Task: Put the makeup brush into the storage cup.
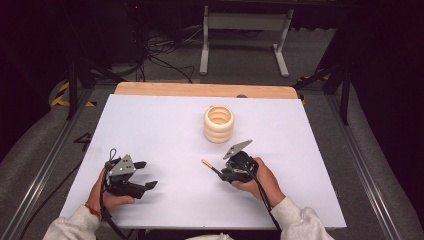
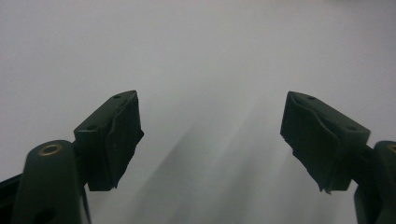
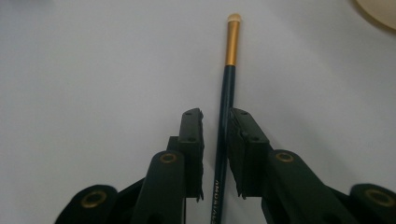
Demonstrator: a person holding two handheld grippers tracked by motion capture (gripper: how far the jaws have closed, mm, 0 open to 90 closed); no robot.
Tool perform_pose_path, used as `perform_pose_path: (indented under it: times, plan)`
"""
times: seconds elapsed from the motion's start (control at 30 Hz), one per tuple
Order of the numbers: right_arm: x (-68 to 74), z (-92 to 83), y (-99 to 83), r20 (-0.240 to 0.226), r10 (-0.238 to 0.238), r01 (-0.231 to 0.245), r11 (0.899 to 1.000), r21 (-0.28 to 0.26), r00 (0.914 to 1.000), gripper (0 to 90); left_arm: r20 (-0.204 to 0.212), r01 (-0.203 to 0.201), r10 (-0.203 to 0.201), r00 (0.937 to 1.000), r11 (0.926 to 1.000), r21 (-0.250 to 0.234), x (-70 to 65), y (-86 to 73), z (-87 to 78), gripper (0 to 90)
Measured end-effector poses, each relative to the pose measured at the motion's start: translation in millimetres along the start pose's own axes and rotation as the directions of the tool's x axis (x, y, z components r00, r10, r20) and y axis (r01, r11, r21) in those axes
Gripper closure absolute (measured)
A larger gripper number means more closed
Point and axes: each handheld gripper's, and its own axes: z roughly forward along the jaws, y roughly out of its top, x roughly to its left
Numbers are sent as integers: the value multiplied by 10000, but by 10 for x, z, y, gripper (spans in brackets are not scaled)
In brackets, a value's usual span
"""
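While high view hides gap, right gripper (image 3: 215,116) view shows jaws narrowly apart around brush (image 3: 226,93); left gripper (image 2: 210,135) wide.

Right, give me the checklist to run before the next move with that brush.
1. Brush lies between the right gripper's jaws: ok.
2. Pads pressing on the brush: not ok, a gap shows beside the handle.
3. Brush resting flat on the table: cannot tell.
4. Ribbed cream holder upright, mouth open: ok.
5. Table between brush tip and holder free of other things: ok.
6. Left gripper open, nothing between its jaws, off to the side: ok.
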Motion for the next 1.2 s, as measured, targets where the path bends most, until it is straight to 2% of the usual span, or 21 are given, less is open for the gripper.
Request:
perform_pose_path:
  times: [0.07,0.2,0.37,0.57,0.6,0.63,0.67,0.7,0.73,0.77,0.8,0.87,0.9,0.97,1.0,1.13,1.2]
  plan:
    - [-1,35,59,108,-33,29,9994,334,9999,753,4,-30,30,10000,10000,-2,-2,-1,-8,209]
    - [2,102,143,-42,-22,26,9966,820,10000,750,11,-50,50,10000,10000,-3,6,-5,-11,209]
    - [-27,188,241,156,-131,107,9896,1437,9998,732,44,-83,83,10000,10000,31,7,-5,-7,204]
    - [-43,221,329,16,-174,167,9786,2050,9998,746,87,-44,43,10000,10000,69,9,-7,4,201]
    - [-38,242,388,39,-388,365,9669,2524,9992,764,98,-64,63,9999,9999,90,3,-6,5,202]
    - [-38,242,388,39,-388,365,9669,2524,9992,764,98,-64,63,9999,9999,90,3,-6,5,201]
    - [-10,265,440,181,-652,570,9538,2949,9977,774,106,-75,74,9999,9999,84,6,-8,2,201]
    - [-5,275,460,203,-767,666,9484,3099,9969,777,108,-63,62,9999,9999,83,8,-10,1,201]
    - [-1,281,474,173,-798,700,9444,3214,9967,780,102,-70,69,9999,9999,89,13,-12,2,201]
    - [-1,281,474,173,-798,700,9444,3214,9967,780,102,-70,69,9999,9999,89,13,-12,2,201]
    - [1,288,496,197,-864,746,9381,3382,9961,789,118,-21,19,9999,9999,102,11,-15,5,201]
    - [2,300,516,180,-906,786,9327,3520,9957,800,131,-76,74,9999,9999,125,11,-16,5,200]
    - [-4,301,519,207,-921,789,9320,3537,9955,831,126,-52,51,9999,9999,137,7,-18,5,200]
    - [-8,297,519,223,-930,791,9314,3554,9954,834,113,-30,28,9999,9999,121,6,-19,3,201]
    - [-16,293,508,182,-892,773,9348,3467,9959,835,105,-25,24,9999,9999,127,8,-18,5,200]
    - [0,282,490,231,-1127,985,9367,3359,9934,836,116,-76,74,9999,9998,165,3,-13,13,201]
    - [-1,279,481,196,-1092,968,9401,3268,9938,836,140,-58,56,9999,9999,127,2,-10,15,201]
